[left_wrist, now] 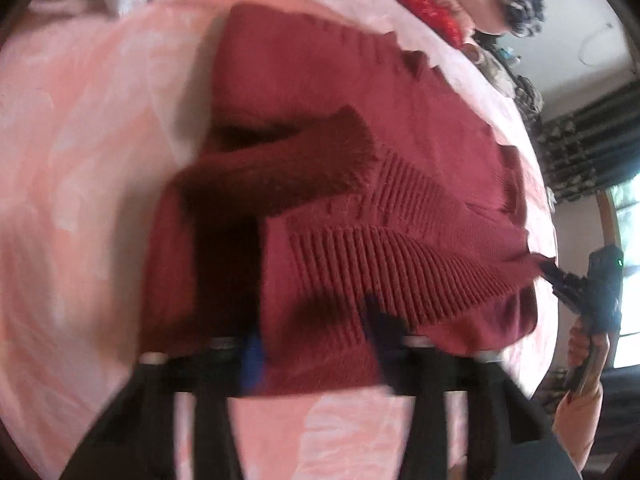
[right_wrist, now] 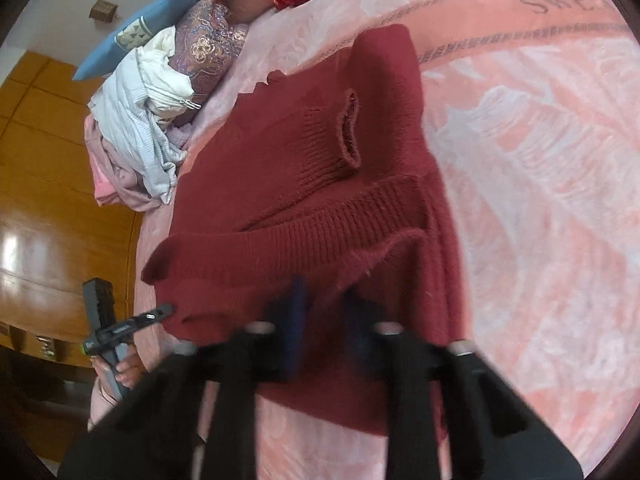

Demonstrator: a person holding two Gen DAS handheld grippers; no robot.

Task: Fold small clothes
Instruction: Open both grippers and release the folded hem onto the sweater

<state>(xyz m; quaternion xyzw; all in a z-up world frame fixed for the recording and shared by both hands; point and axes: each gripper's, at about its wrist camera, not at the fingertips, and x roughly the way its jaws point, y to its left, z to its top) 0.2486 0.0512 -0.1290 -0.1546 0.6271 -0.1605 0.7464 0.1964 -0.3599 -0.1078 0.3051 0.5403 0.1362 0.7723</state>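
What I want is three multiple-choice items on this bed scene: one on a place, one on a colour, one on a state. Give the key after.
1. Where is the pile of pale clothes?
A. On the sweater
B. On the blanket's edge beside the sweater
C. On the floor

2. What colour is the sweater?
A. Dark red
B. Navy
C. White

3. How does the sweater lie?
A. Rolled into a ball
B. On a hanger
C. Spread out, a sleeve folded over its body

Key: B, the pale clothes sit on the blanket next to the sweater; A, the knit is dark red; C, the sleeve lies across the body.
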